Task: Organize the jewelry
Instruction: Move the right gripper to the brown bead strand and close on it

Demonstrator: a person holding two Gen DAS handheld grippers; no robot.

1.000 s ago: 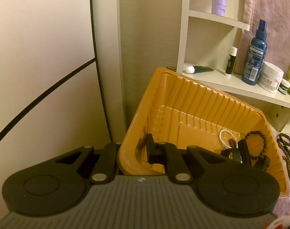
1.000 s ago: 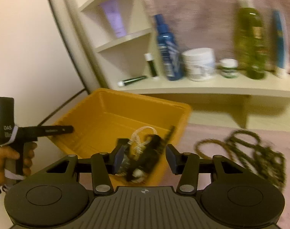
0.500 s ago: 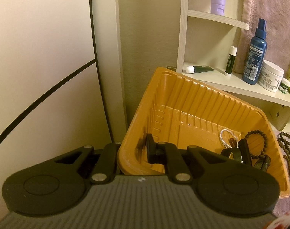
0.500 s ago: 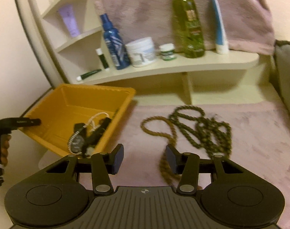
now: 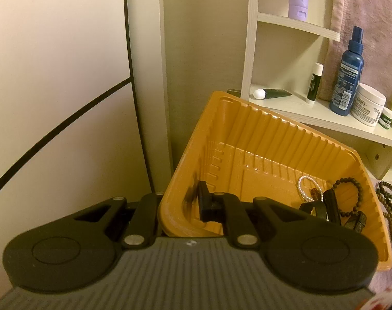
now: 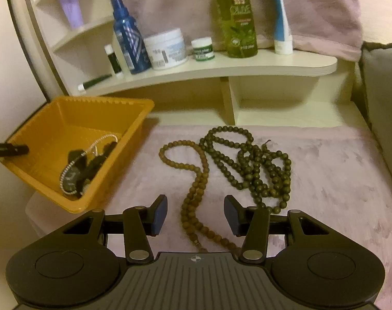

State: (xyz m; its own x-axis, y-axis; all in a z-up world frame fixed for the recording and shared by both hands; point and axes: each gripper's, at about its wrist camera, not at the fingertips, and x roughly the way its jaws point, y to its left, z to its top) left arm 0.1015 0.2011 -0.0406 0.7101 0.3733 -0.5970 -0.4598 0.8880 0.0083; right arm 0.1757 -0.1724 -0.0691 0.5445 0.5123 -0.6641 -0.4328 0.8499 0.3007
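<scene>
My left gripper (image 5: 181,202) is shut on the near wall of an orange plastic tray (image 5: 273,139) and holds it tilted. The tray (image 6: 54,118) holds a pearl bracelet (image 5: 305,184), a dark bead bracelet (image 5: 351,188) and a black watch (image 5: 325,206). In the right wrist view the left gripper's finger (image 6: 10,149) shows at the tray's left rim. My right gripper (image 6: 196,215) is open and empty, just above a brown bead necklace (image 6: 196,191) on a pink cloth (image 6: 325,175). A dark green bead necklace (image 6: 255,162) lies next to it.
A curved cream shelf (image 6: 247,69) behind the cloth carries a blue spray bottle (image 6: 128,41), a white cream jar (image 6: 167,49), a small green jar (image 6: 202,49), a green oil bottle (image 6: 234,15) and a tube (image 6: 280,20). A grey cushion (image 6: 382,103) stands at the right.
My right gripper has pulled out of the tray, leaving the watch and bracelet there, and moved right over the brown necklace. The left gripper and tray have stayed put.
</scene>
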